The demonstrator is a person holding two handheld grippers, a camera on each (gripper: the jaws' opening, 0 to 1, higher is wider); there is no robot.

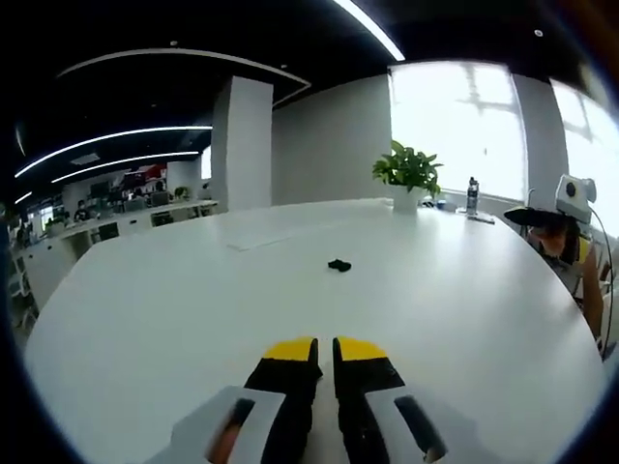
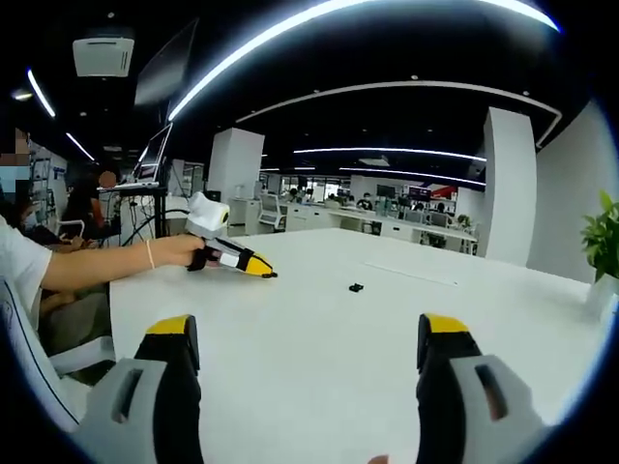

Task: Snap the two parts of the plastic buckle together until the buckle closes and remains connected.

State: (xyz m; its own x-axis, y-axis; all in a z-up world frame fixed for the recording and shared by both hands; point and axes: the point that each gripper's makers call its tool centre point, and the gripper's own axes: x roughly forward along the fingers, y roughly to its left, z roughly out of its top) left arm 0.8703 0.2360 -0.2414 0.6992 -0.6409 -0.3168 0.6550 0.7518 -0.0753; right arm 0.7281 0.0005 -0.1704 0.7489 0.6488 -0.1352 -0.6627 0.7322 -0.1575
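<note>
The small black buckle (image 1: 338, 265) is lying alone mid-table (image 1: 464, 319), well ahead of both grippers. Left gripper (image 1: 326, 350) is pinched closed and empty; right gripper (image 2: 314, 340) is spread wide, likely readying a grasp.

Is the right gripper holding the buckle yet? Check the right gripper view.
No. The right gripper has its jaws spread wide with nothing between them, and the buckle lies apart on the white table.
</note>
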